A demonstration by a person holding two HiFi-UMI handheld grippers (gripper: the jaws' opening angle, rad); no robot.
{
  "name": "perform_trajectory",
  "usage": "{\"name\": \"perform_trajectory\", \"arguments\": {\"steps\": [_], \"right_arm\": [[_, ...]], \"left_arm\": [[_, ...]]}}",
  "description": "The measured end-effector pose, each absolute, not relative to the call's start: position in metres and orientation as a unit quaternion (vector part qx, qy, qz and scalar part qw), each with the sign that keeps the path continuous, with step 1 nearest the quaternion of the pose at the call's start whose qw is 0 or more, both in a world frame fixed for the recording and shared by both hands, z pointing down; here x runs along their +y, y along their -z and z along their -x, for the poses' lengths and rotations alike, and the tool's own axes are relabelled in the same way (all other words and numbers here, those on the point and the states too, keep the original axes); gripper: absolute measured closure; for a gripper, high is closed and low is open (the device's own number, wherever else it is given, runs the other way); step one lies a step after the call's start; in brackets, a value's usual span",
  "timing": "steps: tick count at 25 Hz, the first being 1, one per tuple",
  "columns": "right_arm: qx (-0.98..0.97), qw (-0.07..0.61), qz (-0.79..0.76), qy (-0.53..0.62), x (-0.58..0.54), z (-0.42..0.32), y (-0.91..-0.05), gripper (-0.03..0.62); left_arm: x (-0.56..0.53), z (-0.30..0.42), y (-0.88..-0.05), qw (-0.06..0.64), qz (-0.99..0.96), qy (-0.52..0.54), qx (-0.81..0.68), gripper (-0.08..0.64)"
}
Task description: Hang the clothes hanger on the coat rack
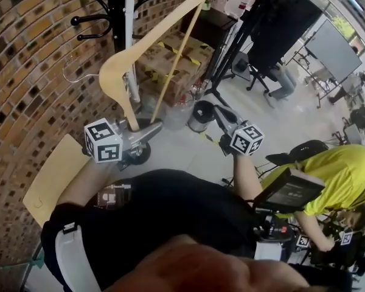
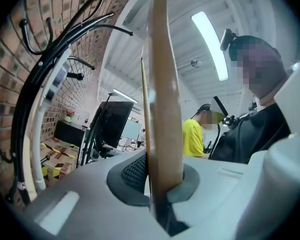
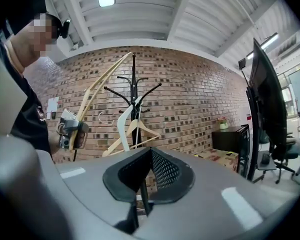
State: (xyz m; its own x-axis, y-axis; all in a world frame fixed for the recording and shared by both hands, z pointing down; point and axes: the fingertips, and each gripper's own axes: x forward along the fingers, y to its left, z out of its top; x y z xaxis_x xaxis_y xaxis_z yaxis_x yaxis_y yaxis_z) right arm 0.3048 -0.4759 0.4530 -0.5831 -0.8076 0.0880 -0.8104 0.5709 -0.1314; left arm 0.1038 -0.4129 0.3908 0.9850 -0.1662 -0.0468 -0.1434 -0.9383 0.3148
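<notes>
"Clamping on wood, your left gripper (image 1: 149, 128) is. Look along it and you see its jaws pressed tight on 1 end of the clothes hanger (image 2: 162, 109), which stands straight up out of the grip."

"Agreed. From your head camera the clothes hanger (image 1: 112, 72) rises from that grip, bends at its shoulder and runs up to the right, with its crossbar slanting beneath. You hold it just beside the black coat rack (image 1: 116, 5), in front of the brick wall (image 1: 24, 72)."

"Is it on the rack?"

"No. Its thin wire hook (image 1: 79, 73) sits free in the air, below the rack's curved arms and touching none of them."

"And your right gripper (image 1: 219, 111)?"

"You hold it off to the right, well apart from the hanger. In its own view the jaws are together with nothing between them. Past them you see the coat rack (image 3: 134, 84) against the wall with 2 other hangers on it: a white hanger (image 3: 119, 126) and a wooden hanger (image 3: 147, 131)."

"Anything else around you?"

"A person (image 1: 347, 175) in a yellow shirt bends over at your lower right, and taped cardboard boxes (image 1: 170, 53) lie on the floor beyond the rack."
</notes>
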Motion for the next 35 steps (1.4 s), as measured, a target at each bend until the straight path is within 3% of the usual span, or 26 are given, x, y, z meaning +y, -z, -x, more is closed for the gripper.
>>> {"name": "perform_trajectory", "arguments": {"steps": [14, 25, 35], "right_arm": [[-0.907, 0.018, -0.414, -0.073, -0.508, -0.278, -0.452, 0.578], [-0.909, 0.014, -0.410, -0.071, -0.515, -0.289, -0.448, 0.578], [-0.910, 0.013, -0.409, -0.068, -0.517, -0.288, -0.445, 0.578]], "left_arm": [[-0.451, -0.064, -0.285, 0.087, -0.986, 0.036, -0.135, 0.554], [-0.500, -0.054, -0.212, 0.088, -0.983, 0.034, -0.160, 0.554], [-0.535, -0.067, -0.212, 0.118, -0.981, 0.006, -0.153, 0.554]]}}
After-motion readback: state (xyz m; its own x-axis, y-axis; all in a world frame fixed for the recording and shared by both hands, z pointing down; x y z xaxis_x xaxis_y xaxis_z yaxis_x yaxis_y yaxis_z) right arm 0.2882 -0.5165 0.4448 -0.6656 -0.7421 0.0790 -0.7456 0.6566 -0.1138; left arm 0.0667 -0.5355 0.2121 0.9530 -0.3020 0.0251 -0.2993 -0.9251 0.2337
